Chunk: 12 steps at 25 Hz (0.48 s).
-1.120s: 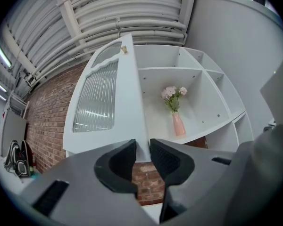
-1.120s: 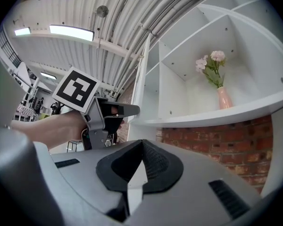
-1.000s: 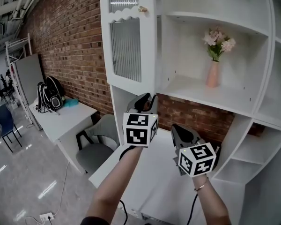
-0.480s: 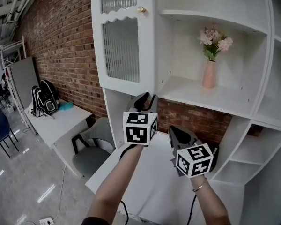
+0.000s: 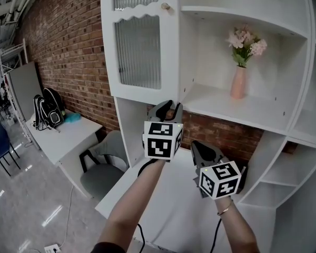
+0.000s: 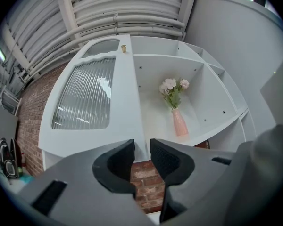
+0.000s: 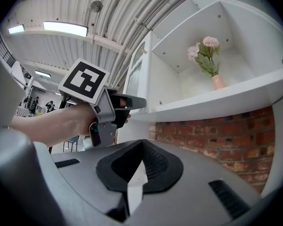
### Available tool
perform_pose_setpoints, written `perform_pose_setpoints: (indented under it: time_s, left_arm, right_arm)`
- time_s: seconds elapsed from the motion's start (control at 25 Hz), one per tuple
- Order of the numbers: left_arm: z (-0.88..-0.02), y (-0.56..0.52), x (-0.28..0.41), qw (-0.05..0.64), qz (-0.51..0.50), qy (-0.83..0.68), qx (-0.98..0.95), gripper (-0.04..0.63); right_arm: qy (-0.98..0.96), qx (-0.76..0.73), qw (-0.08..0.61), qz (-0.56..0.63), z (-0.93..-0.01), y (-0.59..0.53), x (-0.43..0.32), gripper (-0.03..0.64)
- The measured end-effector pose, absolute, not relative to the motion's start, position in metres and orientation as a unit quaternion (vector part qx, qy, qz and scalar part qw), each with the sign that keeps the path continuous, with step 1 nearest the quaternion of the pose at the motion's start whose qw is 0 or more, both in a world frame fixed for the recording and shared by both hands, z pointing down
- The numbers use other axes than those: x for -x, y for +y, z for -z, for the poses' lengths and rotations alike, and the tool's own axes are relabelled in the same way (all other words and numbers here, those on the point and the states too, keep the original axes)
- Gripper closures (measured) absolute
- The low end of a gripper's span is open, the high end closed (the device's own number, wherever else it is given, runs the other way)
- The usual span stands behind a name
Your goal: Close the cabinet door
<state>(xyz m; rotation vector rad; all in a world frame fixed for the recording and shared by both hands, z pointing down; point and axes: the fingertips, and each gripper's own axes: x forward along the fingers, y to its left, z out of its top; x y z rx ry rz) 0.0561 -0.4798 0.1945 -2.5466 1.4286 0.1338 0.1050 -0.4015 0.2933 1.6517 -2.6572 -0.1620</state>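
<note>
The white cabinet door [image 5: 139, 46] with ribbed glass panes and a small gold knob [image 5: 166, 6] stands swung out to the left of the open shelves. My left gripper [image 5: 168, 107] is raised just under the door's lower right corner. In the left gripper view its jaws [image 6: 142, 147] stand apart, with the door's [image 6: 85, 98] free edge behind the gap and nothing pressed between the pads. My right gripper [image 5: 200, 149] hangs lower and to the right, shut with nothing in it [image 7: 141, 144]. The right gripper view shows the left gripper [image 7: 140, 102] by the door's edge.
A pink vase of flowers [image 5: 238, 80] stands on the white shelf [image 5: 216, 105] inside the cabinet. A brick wall runs behind. Below is a white desk top [image 5: 163, 194], with a grey chair [image 5: 102, 175] and a side table [image 5: 68, 133] holding backpacks to the left.
My left gripper has shifted a little up and right, closer to the door's lower corner. The right gripper has barely moved.
</note>
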Motion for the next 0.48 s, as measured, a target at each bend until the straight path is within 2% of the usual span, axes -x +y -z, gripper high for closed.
perform_pose_setpoints:
  time_s: [0.48]
  left_arm:
    - [-0.1947,-0.479,-0.0571,0.117,-0.036,0.464,0.877,0.5]
  right_arm:
    - [-0.849,-0.526,0.002,0.051,-0.2934,-0.4073,-0.1032,0.617]
